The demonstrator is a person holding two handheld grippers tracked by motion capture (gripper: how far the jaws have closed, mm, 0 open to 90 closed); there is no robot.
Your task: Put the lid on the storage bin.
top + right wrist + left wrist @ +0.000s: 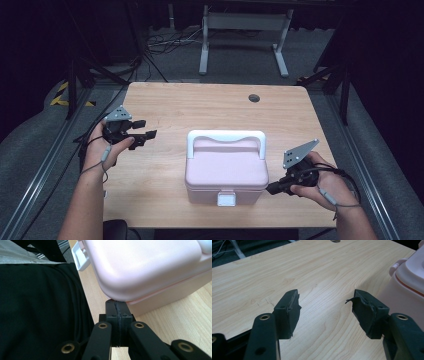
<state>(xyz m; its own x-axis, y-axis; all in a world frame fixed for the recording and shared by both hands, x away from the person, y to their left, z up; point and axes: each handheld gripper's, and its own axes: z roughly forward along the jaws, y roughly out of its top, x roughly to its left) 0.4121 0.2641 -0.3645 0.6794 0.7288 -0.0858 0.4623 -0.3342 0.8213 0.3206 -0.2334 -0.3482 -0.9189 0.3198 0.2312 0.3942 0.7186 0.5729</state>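
Pressing its closed jaws against the lid's corner edge, the right gripper (117, 305) meets the pink box (226, 172) just ahead of it, latch (226, 199) beyond. A shove could slide the box off the table (200, 107). The left gripper (142, 131) waits open, well apart.

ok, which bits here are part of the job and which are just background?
In play:
- pink box, lid shut, white handle lying back
- white front latch
- right gripper, shut, tips at the lid's corner
- left gripper, open, off to the side

Just around:
- wooden table
- table's grommet hole
- white frame behind
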